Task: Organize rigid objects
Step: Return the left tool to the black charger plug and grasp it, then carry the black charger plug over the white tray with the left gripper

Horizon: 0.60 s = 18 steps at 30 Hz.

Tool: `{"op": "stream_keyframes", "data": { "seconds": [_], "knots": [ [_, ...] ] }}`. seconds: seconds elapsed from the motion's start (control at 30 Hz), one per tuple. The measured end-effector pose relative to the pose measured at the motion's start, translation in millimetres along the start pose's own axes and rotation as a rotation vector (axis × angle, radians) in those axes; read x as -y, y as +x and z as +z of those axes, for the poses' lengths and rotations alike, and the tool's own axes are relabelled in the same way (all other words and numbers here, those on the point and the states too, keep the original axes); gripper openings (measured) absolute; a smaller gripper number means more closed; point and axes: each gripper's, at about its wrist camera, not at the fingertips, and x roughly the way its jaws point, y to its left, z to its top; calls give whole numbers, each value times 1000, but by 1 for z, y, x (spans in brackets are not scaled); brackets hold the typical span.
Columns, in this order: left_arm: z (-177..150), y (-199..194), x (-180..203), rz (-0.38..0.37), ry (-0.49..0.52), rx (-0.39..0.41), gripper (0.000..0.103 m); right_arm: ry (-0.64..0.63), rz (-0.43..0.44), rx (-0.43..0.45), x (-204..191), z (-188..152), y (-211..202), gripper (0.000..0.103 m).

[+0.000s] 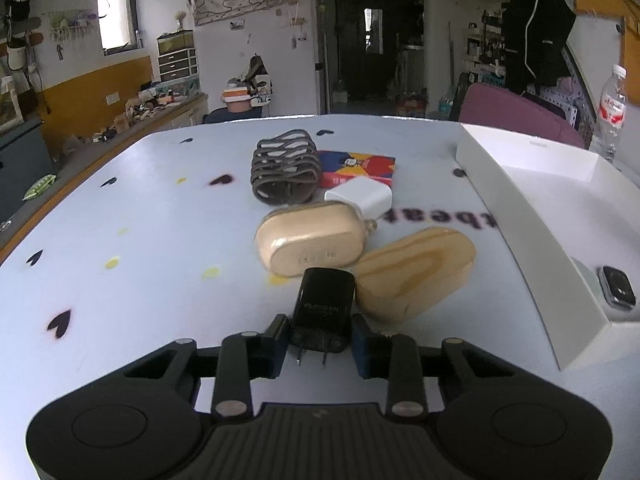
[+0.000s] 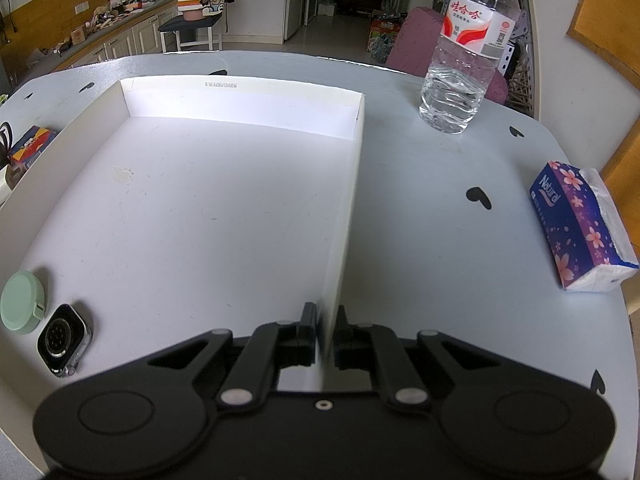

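Soft daylight, strong fisheye bending at edges, tabletop print perhaps slightly blurred.

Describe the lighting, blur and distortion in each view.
Left wrist view: fisheye bends the white tray wall; printed table lettering looks blurred; the window glares. Right wrist view: the tray's far inner wall is brightly lit; the water bottle leans from distortion; corners darken.
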Motion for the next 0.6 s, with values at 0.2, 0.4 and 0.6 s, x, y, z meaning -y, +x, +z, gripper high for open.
{"op": "stream_keyframes", "data": {
  "seconds": [0.2, 0.4, 0.6],
  "knots": [
    [-15, -24, 6, 9, 41, -35, 34, -1, 0, 0, 0, 0, 0, 8],
    [-13, -23, 8, 13, 38, -22, 36, 0, 0, 0, 0, 0, 0, 8],
    [0, -9, 9, -6, 33, -8, 36, 0, 0, 0, 0, 0, 0, 8]
  ]
}}
